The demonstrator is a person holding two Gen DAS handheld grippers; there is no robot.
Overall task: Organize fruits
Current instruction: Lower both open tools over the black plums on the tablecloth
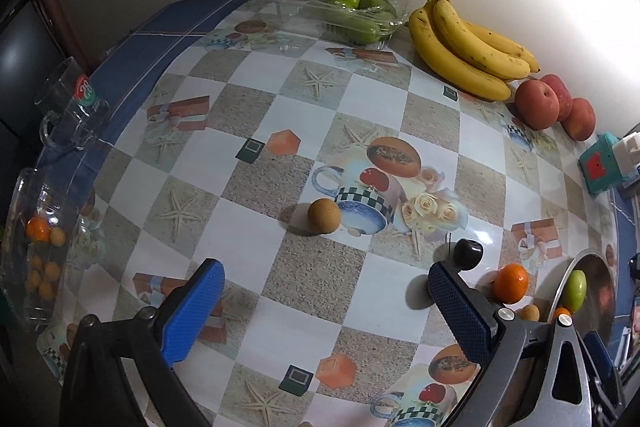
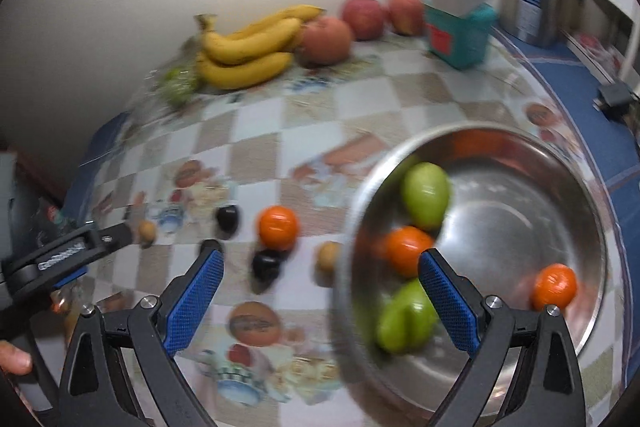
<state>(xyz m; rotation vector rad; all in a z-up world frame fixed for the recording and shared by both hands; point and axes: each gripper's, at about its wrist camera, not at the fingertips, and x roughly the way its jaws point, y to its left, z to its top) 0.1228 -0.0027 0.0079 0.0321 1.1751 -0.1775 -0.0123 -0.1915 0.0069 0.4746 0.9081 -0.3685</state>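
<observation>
1. Left wrist view: left gripper point(image 1: 326, 301) hangs over the desk point(image 1: 256, 239), fingers point(image 1: 192, 311) spread wide, nothing between them. A small brown round fruit point(image 1: 324, 216) lies ahead, between the finger lines but well apart from the tips. A dark plum-like fruit point(image 1: 468, 253) sits just beside the right finger tip; a tangerine point(image 1: 510, 283) lies near the rim of the steel bowl point(image 1: 596, 267).
2. Right wrist view (blurred): right gripper point(image 2: 320, 295) also released and empty, poised over the near rim of the bowl. Inside: two green fruits, two orange ones, one more orange at the far side.
3. Loose on the desk: a second dark fruit point(image 2: 266, 265) and a second small brown fruit point(image 2: 328, 255) just outside the bowl.
4. Judgement: sorting is mid-way; this is an approach step between picks.
5. Next move calls for lowering the left fingers around the brown fruit, centred, closing gently as it may roll.
</observation>
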